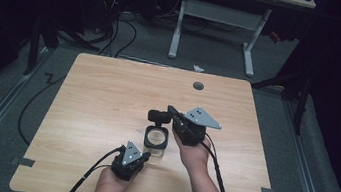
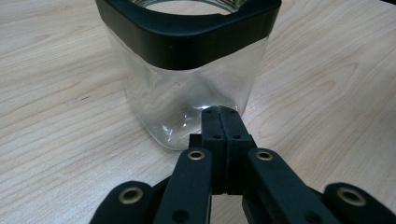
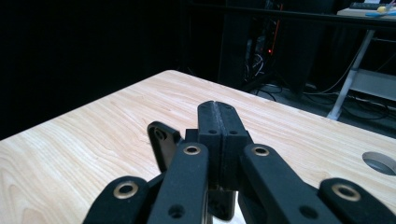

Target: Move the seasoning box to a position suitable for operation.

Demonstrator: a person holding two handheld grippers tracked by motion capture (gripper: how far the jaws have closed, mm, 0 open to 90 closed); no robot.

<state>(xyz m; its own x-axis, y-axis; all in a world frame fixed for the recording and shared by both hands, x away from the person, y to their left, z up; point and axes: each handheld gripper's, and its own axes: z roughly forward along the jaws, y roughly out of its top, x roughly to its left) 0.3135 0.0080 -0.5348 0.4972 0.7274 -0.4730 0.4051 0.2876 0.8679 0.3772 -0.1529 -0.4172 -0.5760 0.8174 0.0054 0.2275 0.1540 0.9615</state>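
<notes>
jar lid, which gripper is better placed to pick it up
Right, likely. The right gripper hangs beside the black lid behind the jar; the left gripper points at the jar's base. Both are shut.

No text, label, brand, number or sign can be read anywhere: not on the bench [image 1: 107, 97], and not on the glass jar [image 2: 187, 93] or its black rim.

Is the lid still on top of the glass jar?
No, the glass jar stands open on the table, its round mouth bare, and a black lid sits just behind it.
</notes>
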